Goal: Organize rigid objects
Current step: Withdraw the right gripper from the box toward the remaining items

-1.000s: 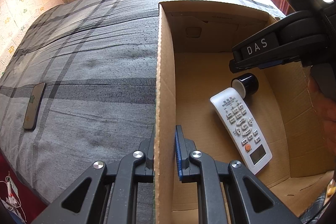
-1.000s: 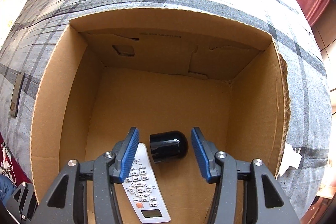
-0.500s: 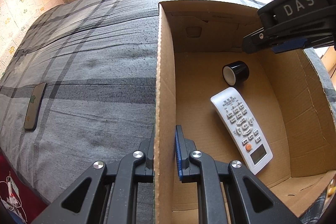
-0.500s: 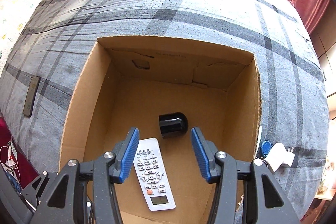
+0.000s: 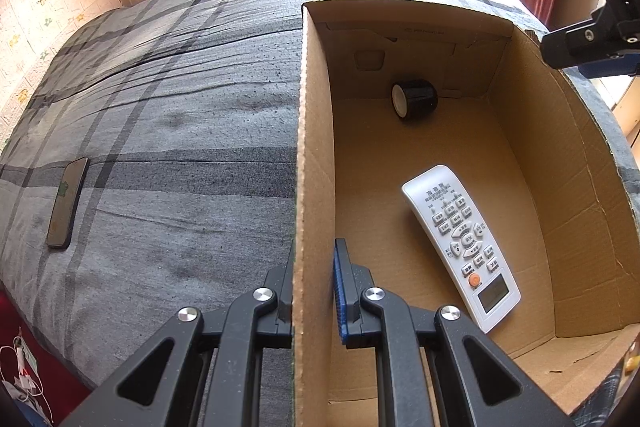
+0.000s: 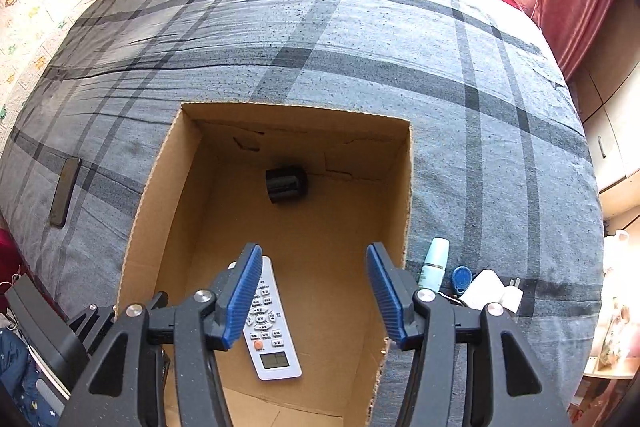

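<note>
Left tool (image 5: 314, 291): clamped shut on the left wall of the cardboard box (image 5: 310, 155), one pad inside the box and one outside.
Right tool (image 6: 314, 291): empty, held above the box; its blue pads stand apart and have just been opening a little wider, with nothing between them.
Cardboard box (image 6: 404, 187): open at the top, sitting on the bed (image 6: 360, 39) with its grey checked cover.
Black cylinder (image 5: 414, 99): lying on its side on the box floor, close to the far wall, its pale end facing left.
Remote control (image 5: 460, 245): white, face up on the box floor, nearer the camera and well apart from the cylinder.
Phone (image 5: 66, 203): dark, flat on the bed, far left of the box.
Right of the box, on the bed: a pale green bottle (image 6: 434, 263), a blue key fob (image 6: 461, 277) and a white charger (image 6: 490, 291), close together.
</note>
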Demonstrator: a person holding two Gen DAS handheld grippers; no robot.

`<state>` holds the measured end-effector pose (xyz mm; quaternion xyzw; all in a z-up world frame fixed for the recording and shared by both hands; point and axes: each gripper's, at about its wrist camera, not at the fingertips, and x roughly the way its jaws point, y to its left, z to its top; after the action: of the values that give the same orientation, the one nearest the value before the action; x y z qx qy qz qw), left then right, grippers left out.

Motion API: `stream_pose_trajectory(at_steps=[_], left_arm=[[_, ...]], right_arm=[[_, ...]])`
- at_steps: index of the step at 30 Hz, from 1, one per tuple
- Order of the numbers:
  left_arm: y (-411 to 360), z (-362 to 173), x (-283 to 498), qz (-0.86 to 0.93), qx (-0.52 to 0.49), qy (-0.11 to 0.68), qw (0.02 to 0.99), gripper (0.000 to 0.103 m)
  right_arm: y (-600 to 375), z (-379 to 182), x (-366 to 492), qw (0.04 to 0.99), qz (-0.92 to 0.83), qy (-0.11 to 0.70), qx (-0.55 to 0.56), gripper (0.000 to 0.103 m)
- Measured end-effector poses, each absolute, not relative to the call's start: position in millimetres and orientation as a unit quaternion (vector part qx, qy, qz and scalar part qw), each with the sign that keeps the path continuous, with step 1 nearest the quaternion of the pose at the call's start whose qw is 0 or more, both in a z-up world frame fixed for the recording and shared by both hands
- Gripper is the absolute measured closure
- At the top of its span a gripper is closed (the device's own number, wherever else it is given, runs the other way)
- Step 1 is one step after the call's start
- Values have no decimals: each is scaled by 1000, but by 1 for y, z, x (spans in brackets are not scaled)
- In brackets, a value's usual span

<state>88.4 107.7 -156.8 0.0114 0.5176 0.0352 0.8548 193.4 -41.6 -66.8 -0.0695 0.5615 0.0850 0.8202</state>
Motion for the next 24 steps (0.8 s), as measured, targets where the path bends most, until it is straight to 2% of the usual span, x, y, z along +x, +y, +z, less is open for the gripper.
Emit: stream_pose_trajectory(at_steps=[4,7,10,12,18,24], left_arm=[[108,-157,89,36,10,518,854,89],[108,-157,89,36,10,518,854,89],[108,-157,89,36,10,518,854,89],[108,-157,89,36,10,518,854,89],[107,-156,90,36,10,519,854,89],[107,-156,91,36,10,519,854,89]], right_arm=[[-60,-58,191,824,74,558,-65,40],[-77,-53,189,827,64,556,-57,33],[-95,-49,188,830,54,553,-50,25],[-107,-47,187,833,47,549,-47,15],[-141,-48,188,834,23,549,-37,7],[-172,-55,185,836,-3,548,-34,6]])
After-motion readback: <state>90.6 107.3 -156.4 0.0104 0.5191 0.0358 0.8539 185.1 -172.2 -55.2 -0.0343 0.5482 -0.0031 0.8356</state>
